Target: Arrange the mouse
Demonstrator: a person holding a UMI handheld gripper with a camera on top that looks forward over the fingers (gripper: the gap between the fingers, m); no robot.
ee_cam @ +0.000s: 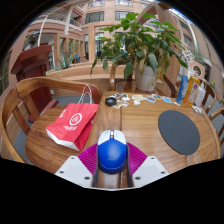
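The gripper (112,172) held one blue mouse (112,152) clamped between its fingers, apparently lifted just above the wooden table (140,128), though contact beneath was hidden. The carrying step appeared in hand; the next move likely called for bringing the mouse onto the single dark round mat (179,131). One red bag (73,127) lay nearby.

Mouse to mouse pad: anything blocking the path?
Nothing visible does. The blue mouse sits between the gripper fingers; bare wooden table lies between it and the dark round mouse pad. The red bag lies on the other side.
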